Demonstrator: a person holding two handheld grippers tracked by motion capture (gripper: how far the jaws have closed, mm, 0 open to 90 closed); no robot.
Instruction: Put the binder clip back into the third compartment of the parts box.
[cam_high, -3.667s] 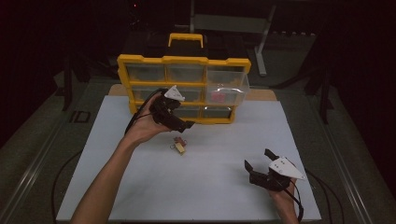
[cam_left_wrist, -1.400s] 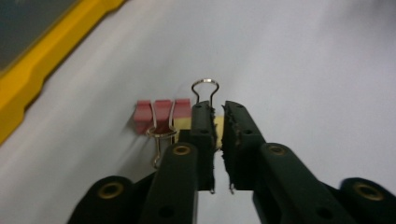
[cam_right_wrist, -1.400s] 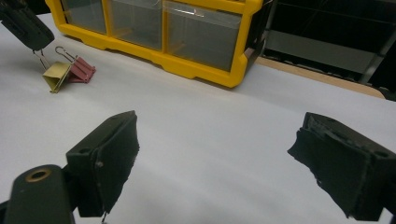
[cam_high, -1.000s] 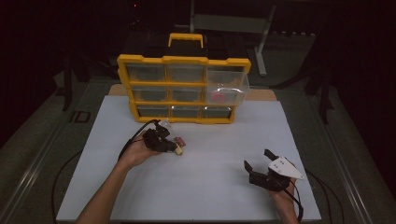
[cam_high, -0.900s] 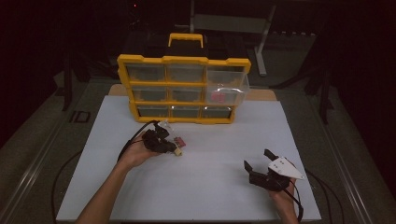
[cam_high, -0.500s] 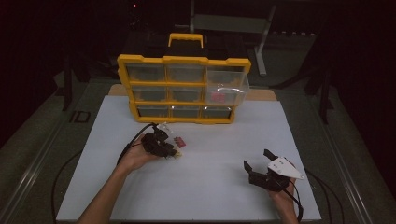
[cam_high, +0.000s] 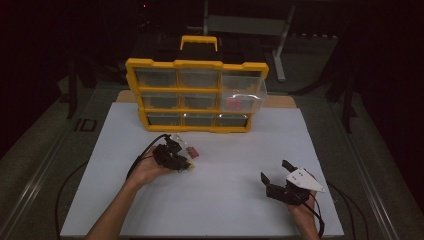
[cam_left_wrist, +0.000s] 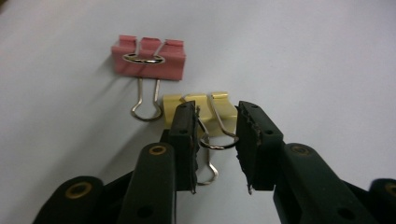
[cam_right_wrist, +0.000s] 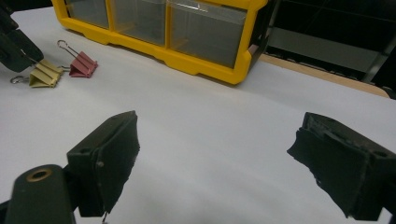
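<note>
We're low over the yellow clip with our left gripper, its jaws narrow and just eased apart a touch. One wire handle of the clip stands between the pads, but we can't say the pads press on it, so we call this a loose straddle, not a grip. The clip lies flat on the white sheet, just in front of the pink clip, the two near each other but apart. From the high view both sit a little way in front of the yellow organizer.

Our right gripper waits near the sheet's front right, jaws wide, nothing in them.

So where are we? Early, by our reckoning. One drawer at the organizer's right sticks out open with something red inside, which looks like the place clips go. Both clips on the sheet are not yet lifted. Left to do: close on the yellow one, carry it, then the pink.

The sheet is plain, smooth and bare apart from the clips and organizer, laid on a wooden board. Around it the room is dark, with a metal stand behind.
</note>
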